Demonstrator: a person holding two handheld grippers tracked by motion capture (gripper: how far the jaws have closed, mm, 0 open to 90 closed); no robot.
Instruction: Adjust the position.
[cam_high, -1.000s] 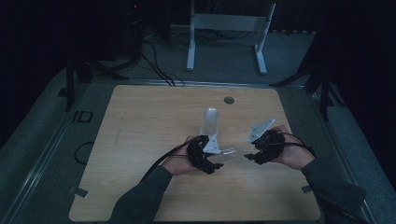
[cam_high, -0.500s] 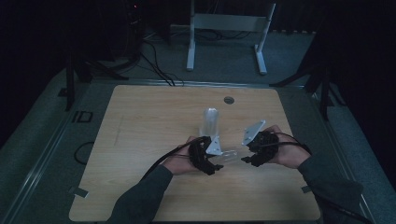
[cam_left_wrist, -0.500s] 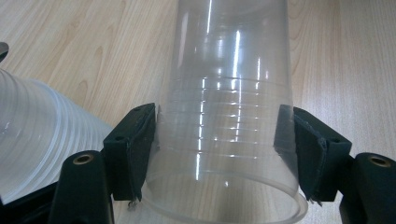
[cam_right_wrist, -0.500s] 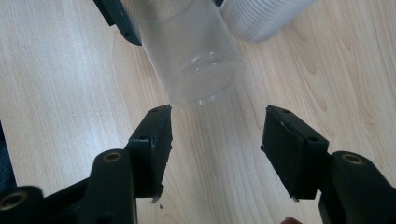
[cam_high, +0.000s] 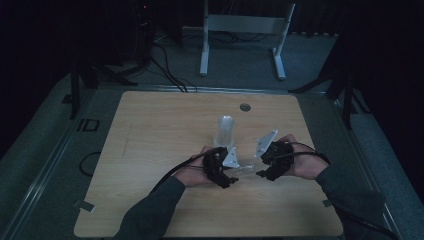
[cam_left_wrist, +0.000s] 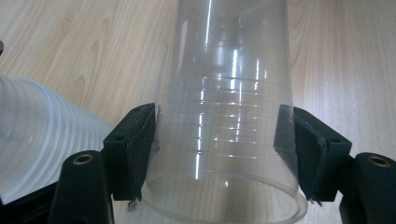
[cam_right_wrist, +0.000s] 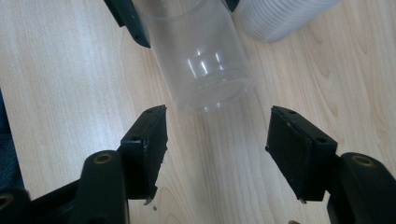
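Right hand-held gripper (cam_right_wrist: 215, 140) just opened, releasing clear cup (cam_right_wrist: 201, 60).

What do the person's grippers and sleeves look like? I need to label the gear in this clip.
Both the left gripper and the right gripper are black, each with two blocky jaws, brass-ringed screw holes, a grey three-cornered plate on top and a trailing black cable. The person wears dark long sleeves.

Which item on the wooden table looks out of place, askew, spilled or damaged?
Nothing looks damaged or spilled. The clear plastic cup is held tilted in the left gripper, and the stack of clear ribbed plastic cups stands upright on the light wooden table.
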